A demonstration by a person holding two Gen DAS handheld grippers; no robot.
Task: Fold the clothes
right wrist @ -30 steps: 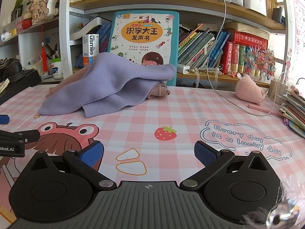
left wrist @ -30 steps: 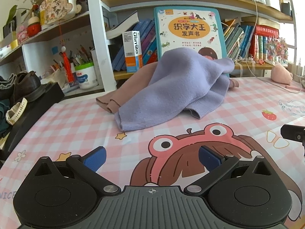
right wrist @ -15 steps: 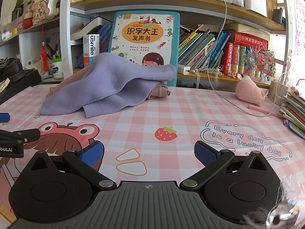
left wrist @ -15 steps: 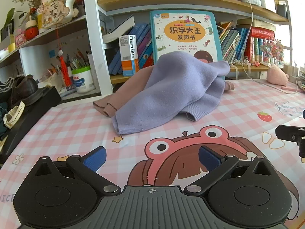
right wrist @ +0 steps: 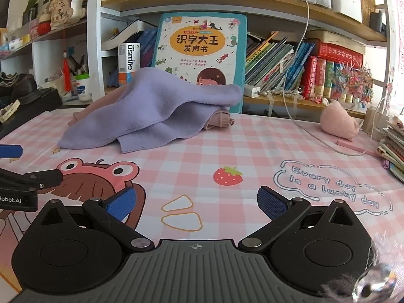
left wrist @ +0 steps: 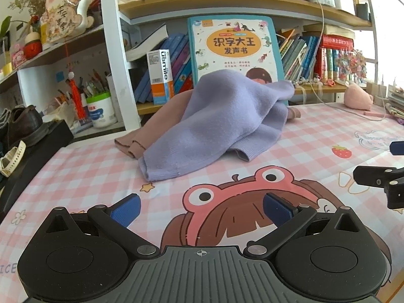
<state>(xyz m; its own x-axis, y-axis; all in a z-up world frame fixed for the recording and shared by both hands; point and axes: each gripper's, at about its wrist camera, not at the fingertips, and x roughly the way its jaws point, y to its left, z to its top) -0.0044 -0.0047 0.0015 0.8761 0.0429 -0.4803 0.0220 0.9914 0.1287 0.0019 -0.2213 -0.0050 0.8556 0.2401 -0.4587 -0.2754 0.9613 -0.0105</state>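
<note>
A crumpled lilac sweater (left wrist: 222, 123) lies heaped at the far side of the pink checked tablecloth (left wrist: 88, 166), draped over a dusty-pink garment (left wrist: 161, 126). Both also show in the right wrist view, the lilac sweater (right wrist: 161, 111) and the pink garment (right wrist: 219, 122). My left gripper (left wrist: 200, 208) is open and empty, low over the cloth, well short of the clothes. My right gripper (right wrist: 197, 200) is open and empty, to the right of the left one, also short of the pile.
A large children's book (left wrist: 234, 50) stands upright behind the pile against bookshelves (right wrist: 303, 68). A pink plush (right wrist: 338, 121) and a white cable (right wrist: 303, 128) lie at the right. A book stack (right wrist: 394, 146) sits at the right edge. Shoes on a black box (left wrist: 27, 131) are at the left.
The left gripper has swung a little so the clothes pile sits more to the centre-left of its view. The right gripper has barely moved. Both stay open.
</note>
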